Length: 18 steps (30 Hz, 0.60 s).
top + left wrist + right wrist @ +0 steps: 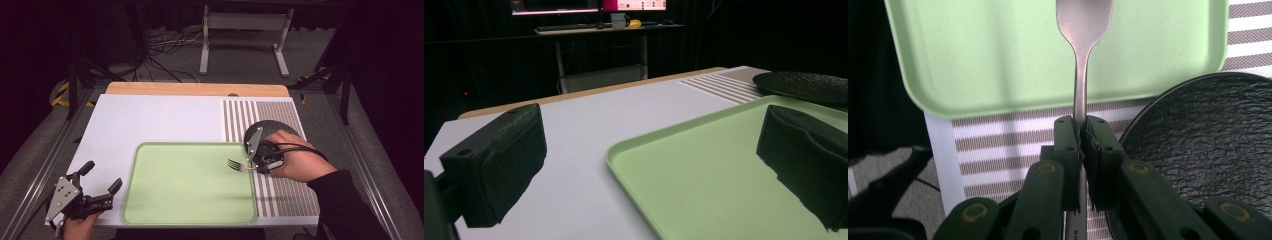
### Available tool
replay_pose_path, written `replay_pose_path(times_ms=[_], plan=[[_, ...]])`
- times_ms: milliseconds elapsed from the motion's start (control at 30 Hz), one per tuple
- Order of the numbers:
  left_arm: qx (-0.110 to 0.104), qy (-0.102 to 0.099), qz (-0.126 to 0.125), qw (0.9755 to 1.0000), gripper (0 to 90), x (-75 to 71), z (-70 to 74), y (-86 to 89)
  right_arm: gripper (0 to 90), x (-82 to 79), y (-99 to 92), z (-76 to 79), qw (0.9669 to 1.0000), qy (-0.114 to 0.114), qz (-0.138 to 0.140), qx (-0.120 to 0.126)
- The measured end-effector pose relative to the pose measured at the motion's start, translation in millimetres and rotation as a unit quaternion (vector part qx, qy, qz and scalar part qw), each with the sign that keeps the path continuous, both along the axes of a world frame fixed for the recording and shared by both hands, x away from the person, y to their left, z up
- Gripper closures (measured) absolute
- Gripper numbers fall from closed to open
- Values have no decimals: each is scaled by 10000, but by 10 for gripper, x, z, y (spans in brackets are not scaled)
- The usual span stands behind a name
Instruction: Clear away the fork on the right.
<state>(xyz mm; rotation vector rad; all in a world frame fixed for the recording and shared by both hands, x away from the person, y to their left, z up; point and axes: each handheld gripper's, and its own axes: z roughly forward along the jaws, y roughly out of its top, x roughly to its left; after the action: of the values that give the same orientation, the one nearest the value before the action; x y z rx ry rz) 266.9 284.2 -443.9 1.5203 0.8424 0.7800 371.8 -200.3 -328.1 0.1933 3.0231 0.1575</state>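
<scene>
Metal fork clamped by its handle in right gripper, held over green tray; setting down remains. Left gripper open, empty.

The left gripper is a black two-jaw tool with a grey three-cornered plate on top, dotted with small holes. Its jaws end in thick, blocky black foam pads. The right gripper has dark green linkage arms with brass-coloured pivot pins, small screw holes, and a black cable. The right arm wears a black sleeve.
</scene>
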Motion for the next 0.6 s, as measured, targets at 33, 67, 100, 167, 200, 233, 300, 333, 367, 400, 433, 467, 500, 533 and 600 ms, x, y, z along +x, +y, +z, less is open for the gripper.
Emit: replay_pose_path(times_ms=[33, 67, 100, 167, 200, 233, 300, 333, 367, 400, 433, 467, 500, 533, 600], plan=[[10, 11, -6, 10000, 3, 0, 1, 1, 846, 3, 16, -4, 9998, 25, -179, 41], [11, 7, -8, 10000, 3, 0, 1, 0, 846, 12, 31, -6, 9996, 75, -284, 52], [12, 6, -11, 10000, 3, 0, 2, 0, 846, 19, 43, -7, 9995, 67, -317, 65], [4, -5, -10, 10000, 3, 0, 1, -1, 846, 28, 63, -11, 9976, 126, -670, 134], [2, -5, -8, 10000, 3, 0, 1, -1, 846, 35, 70, -11, 9968, 145, -767, 169], [-2, -8, -12, 10000, 3, 1, 1, -1, 846, 40, 77, -15, 9962, 125, -834, 212], [-7, -7, -13, 10000, 3, 1, 0, 0, 846, 45, 90, -18, 9937, 121, -1076, 277], [-5, -3, -12, 10000, 3, 0, 1, 0, 846, 42, 93, -23, 9924, 93, -1186, 326], [3, 7, -19, 10000, 3, 0, 1, 1, 846, 44, 98, -29, 9902, 117, -1353, 312], [3, 8, -20, 10000, 3, 1, 1, 0, 846, 44, 108, -40, 9873, 194, -1546, 305], [6, 8, -21, 10000, 3, 1, 1, 0, 846, 46, 113, -48, 9858, 208, -1633, 320], [5, 7, -23, 10000, 3, 1, 2, -1, 846, 43, 121, -56, 9834, 229, -1772, 324], [7, 9, -23, 10000, 3, 1, 1, -1, 846, 41, 128, -63, 9812, 259, -1885, 316], [7, 9, -23, 10000, 3, 1, 1, -1, 846, 36, 138, -70, 9789, 279, -1995, 338], [8, 8, -21, 10000, 3, 1, 1, -2, 846, 24, 160, -91, 9718, 351, -2289, 436]])
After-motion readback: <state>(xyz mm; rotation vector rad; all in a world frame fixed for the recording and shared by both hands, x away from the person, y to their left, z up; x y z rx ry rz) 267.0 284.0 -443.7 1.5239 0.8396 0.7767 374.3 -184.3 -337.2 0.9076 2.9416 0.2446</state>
